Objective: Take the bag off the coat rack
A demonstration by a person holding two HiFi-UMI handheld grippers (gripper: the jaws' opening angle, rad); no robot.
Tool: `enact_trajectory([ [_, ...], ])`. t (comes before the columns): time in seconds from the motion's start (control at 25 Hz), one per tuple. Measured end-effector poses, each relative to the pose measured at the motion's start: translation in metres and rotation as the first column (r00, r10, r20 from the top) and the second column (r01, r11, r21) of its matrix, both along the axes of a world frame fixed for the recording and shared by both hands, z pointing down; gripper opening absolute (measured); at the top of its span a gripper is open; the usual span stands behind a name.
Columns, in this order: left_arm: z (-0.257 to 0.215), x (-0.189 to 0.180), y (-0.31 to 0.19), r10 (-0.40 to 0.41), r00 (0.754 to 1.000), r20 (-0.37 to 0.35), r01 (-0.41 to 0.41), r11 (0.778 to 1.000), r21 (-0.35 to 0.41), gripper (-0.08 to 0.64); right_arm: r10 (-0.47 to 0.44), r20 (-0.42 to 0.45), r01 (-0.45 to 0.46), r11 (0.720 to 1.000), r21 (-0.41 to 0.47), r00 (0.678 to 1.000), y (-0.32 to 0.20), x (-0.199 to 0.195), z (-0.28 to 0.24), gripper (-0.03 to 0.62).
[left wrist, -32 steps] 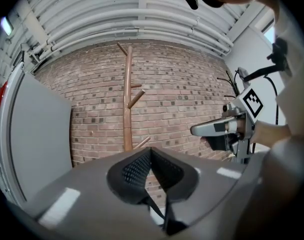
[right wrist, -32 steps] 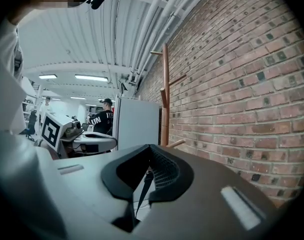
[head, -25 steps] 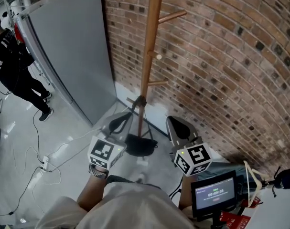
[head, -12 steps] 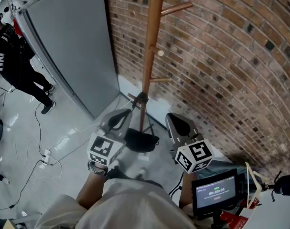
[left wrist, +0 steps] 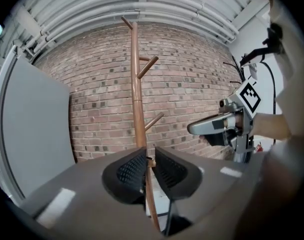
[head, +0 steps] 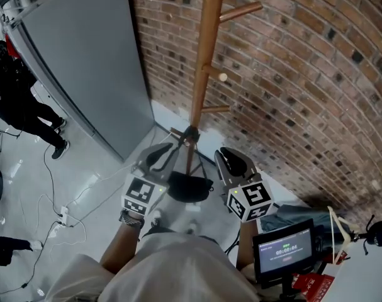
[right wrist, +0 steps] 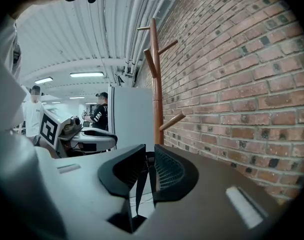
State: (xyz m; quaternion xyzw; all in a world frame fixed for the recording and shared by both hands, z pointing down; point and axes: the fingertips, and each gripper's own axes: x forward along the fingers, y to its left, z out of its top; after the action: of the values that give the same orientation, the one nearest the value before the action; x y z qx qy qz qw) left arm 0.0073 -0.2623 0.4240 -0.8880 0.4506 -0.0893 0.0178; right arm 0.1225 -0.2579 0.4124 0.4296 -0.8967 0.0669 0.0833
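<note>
Bag straps (right wrist: pixel 138 184) show as a dark band through the narrow gap of the right gripper (right wrist: pixel 149 156). Its ribbed jaws are opening, are only a little apart, and nothing is pinched between them. The left gripper (left wrist: pixel 149 160) is likewise opening, its jaws a slim gap apart. Only the wooden pole of the coat rack (head: pixel 203 74) and a thin dark strap are seen through that gap, and nothing is gripped.

In the head view the two grippers sit side by side, one on each side of the pole, both pointing toward it. Each carries a marker cube (head: pixel 142 195) at its rear, just ahead of the person's wrists. Between and just beyond the tips hangs the black bag (head: pixel 189 187). Its straps loop over the lowest peg (head: pixel 189 133) and spread downward, and its dark body lies low against the pole, near the floor. The bag is not yet off the rack. Higher on the pole, other pegs stick out bare.

Behind the rack runs a brick wall (head: pixel 304 74), and a grey panel (head: pixel 90 61) stands at its left. White cables (head: pixel 58 212) trail across the pale floor. A person in black clothes (head: pixel 14 99) stands at the far left. At lower right, near the right wrist, a small screen (head: pixel 285 250) glows.
</note>
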Motion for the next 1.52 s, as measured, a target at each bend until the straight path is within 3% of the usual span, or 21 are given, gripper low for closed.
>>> enact_trajectory([
  [0.2,0.022,-0.007,-0.012,0.053,0.998,0.015,-0.053,0.998,-0.025,0.070,0.042,-0.031,-0.044,0.998,-0.052,0.999,-0.013,-0.009,0.026,0.093],
  [0.64,0.096,-0.008,-0.034,0.153,0.988,0.031,-0.146,0.977,-0.155,0.139,0.068,-0.104,-0.086,0.981,-0.172,0.992,-0.033,-0.026,0.087,0.171],
  [1.08,0.154,0.006,-0.057,0.212,0.974,0.080,-0.187,0.951,-0.247,0.170,0.054,-0.172,-0.098,0.960,-0.261,0.984,-0.056,-0.035,0.138,0.228],
  [1.52,0.200,0.017,-0.070,0.246,0.959,0.144,-0.189,0.926,-0.326,0.173,0.021,-0.226,-0.095,0.942,-0.322,0.974,-0.070,-0.042,0.173,0.235],
])
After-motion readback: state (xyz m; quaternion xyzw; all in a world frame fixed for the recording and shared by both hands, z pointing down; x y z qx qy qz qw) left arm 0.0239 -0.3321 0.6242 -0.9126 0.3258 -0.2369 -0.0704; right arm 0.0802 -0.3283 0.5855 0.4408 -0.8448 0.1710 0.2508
